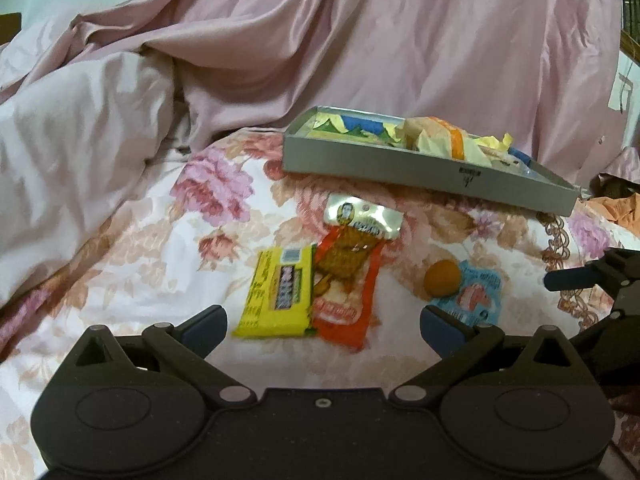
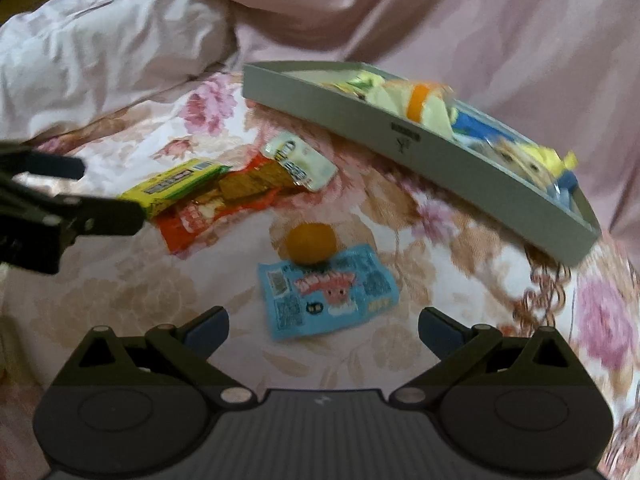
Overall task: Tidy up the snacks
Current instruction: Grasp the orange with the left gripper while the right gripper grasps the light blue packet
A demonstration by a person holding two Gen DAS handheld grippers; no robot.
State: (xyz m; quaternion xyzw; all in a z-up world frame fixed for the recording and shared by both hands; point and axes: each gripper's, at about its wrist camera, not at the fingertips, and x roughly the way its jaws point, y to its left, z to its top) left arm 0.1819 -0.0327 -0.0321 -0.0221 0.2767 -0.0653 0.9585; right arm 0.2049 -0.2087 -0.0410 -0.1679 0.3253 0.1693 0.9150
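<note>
Snacks left on the bedspread, both grippers empty

Packets lie loose on the flowered bedspread (image 1: 132,264), in front of the grey tray (image 1: 400,168), which already holds several wrappers. From the left: the yellow bar (image 1: 278,294), stiff and boxy, best pinched across its long edges. Touching it, the orange packet (image 1: 344,292), limp and slick; take a crimped end. Behind that, the silver sachet (image 1: 362,216). Further right, the small orange ball (image 2: 311,245), likely to roll, rests on the blue pouch (image 2: 328,296), which is thin and light. The left gripper (image 1: 323,330) and the right gripper (image 2: 322,330) both gape wide, holding nothing.
</note>
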